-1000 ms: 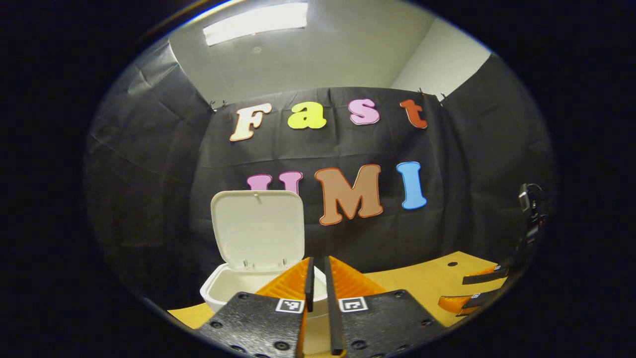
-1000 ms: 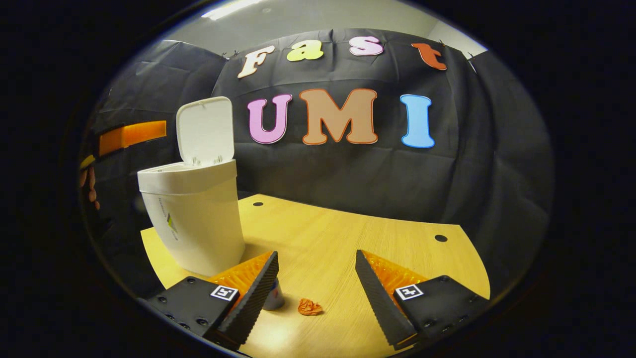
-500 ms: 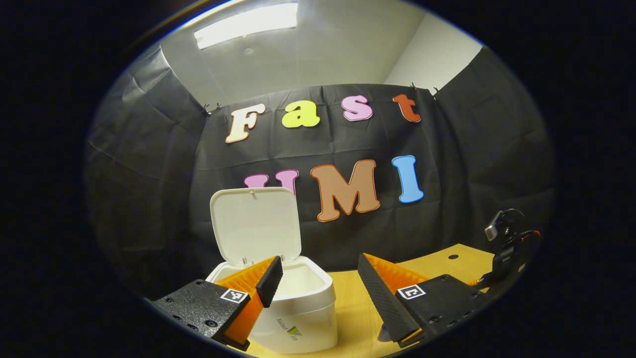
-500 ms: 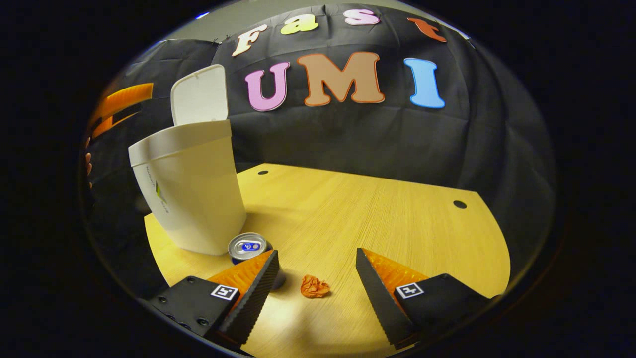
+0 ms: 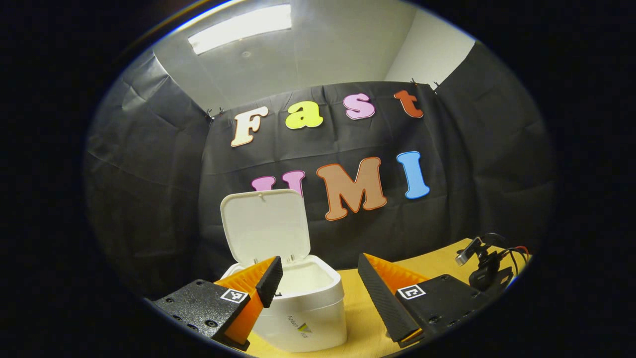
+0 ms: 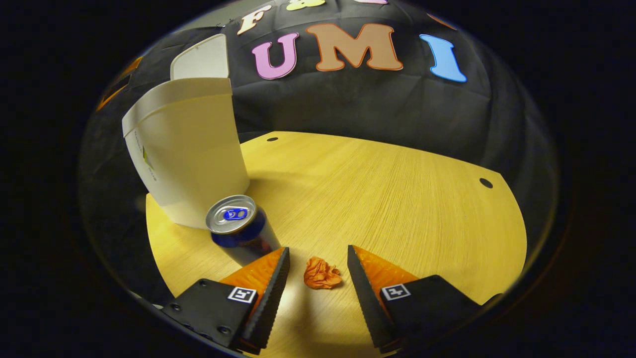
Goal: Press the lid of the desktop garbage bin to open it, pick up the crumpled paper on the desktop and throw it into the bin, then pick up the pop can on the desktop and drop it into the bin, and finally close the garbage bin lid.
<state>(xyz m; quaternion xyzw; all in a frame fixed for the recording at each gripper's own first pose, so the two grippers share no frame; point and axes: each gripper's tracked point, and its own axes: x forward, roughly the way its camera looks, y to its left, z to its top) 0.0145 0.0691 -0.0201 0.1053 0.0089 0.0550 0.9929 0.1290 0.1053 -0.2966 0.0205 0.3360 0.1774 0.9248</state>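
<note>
Seen from the right gripper view: right gripper (image 6: 318,271) low over the wooden counter (image 6: 397,199), fingers spread apart, straddling the crumpled paper (image 6: 322,273) without touching it. Paper an orange wad lying on the counter, roughly round, no clear long axis. Just left of it, pop can (image 6: 239,231) standing upright, long axis vertical, silver top with blue tab facing up, its lower part hidden behind the gripper's left finger (image 6: 266,293). Whether can and finger touch cannot be told. Beyond the can, white garbage bin (image 6: 186,149) standing near the counter's left edge, tall axis vertical, lid (image 6: 201,58) raised upright at the back. Can close in front of the bin. Two dark round holes in the counter toward the far side.

From the left gripper view: left gripper (image 5: 318,288) held higher, fingers apart and holding nothing, looking down at the open garbage bin (image 5: 305,311). Lid (image 5: 264,226) standing up on its rear hinge, inside face turned this way, mouth of the bin open upward. Left finger (image 5: 268,276) overlapping the bin's front rim in the picture. Off to the right, the other gripper's rear end with wires (image 5: 484,268) over the counter (image 5: 362,318). Ceiling light (image 5: 241,27) overhead.
</note>
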